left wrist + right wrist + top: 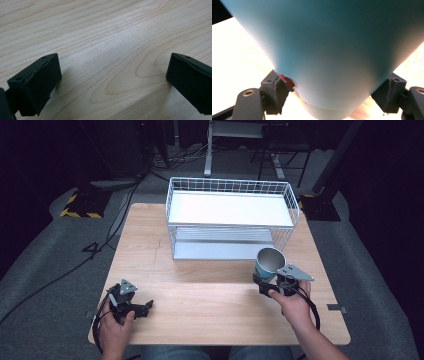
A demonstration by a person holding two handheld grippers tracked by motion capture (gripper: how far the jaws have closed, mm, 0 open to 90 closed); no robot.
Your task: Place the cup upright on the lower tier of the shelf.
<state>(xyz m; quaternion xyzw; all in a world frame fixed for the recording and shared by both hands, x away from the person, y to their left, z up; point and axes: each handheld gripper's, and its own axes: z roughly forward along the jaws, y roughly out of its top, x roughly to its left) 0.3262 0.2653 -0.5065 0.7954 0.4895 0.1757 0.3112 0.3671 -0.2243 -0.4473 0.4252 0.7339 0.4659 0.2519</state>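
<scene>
Gripping a cup (pixel 268 262), the right gripper (pixel 265 282) is clamping its jaws on the cup's lower body; in the right gripper view the blue cup wall (pixel 329 52) is sitting between both jaws, touching each. Cup is tilting, open mouth facing up and away, just in front of the rack (pixel 230 217), near its right front corner. Rack is sitting at the table's (pixel 200 290) far middle, white shelf on top. Left gripper (pixel 142 309) is resting low over the table, well left of the rack and nearer the person, jaws spread wide with bare wood between them (pixel 112 75). Hands are holding both grippers.
</scene>
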